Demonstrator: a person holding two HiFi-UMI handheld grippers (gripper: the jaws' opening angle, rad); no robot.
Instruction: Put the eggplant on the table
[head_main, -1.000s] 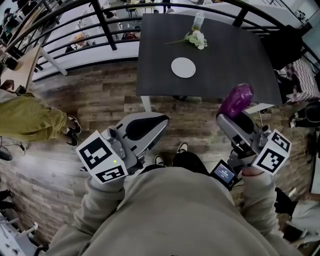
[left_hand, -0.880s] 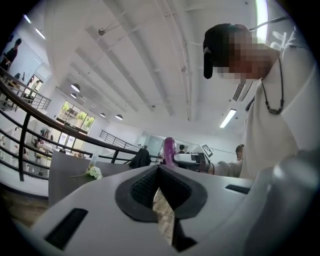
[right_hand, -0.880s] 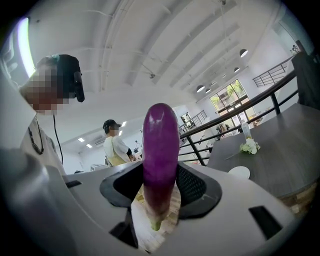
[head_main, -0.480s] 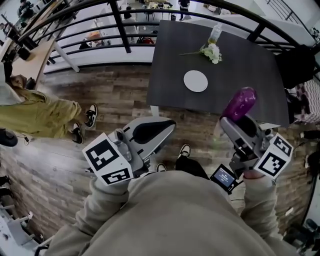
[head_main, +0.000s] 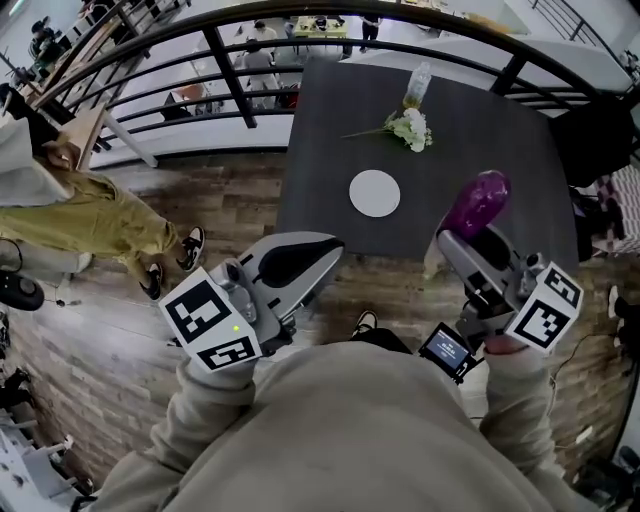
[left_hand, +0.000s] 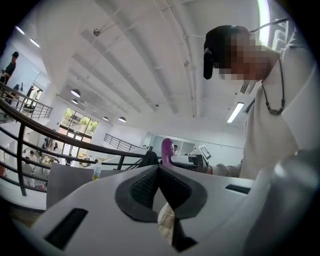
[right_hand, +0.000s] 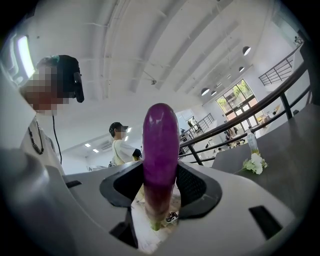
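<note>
A purple eggplant (head_main: 476, 201) sticks up out of my right gripper (head_main: 478, 243), which is shut on its lower end over the near right edge of the dark table (head_main: 480, 120). Seen along the right gripper's jaws, the eggplant (right_hand: 160, 155) stands between the black pads, stem end down. My left gripper (head_main: 300, 258) is shut with nothing in it, held over the wooden floor short of the table's near left corner. Its pads (left_hand: 159, 185) meet, and the eggplant (left_hand: 166, 151) shows beyond them.
A white plate (head_main: 374, 193) lies on the table's near middle. A bunch of white flowers (head_main: 411, 128) and a clear bottle (head_main: 417, 84) sit toward the far side. A black railing (head_main: 225, 62) curves behind. A person in yellow trousers (head_main: 95, 222) stands at left.
The table has come closer and shifted in view. Both grippers keep their hold and stay near the same places. The person in yellow trousers has moved further into view at left.
</note>
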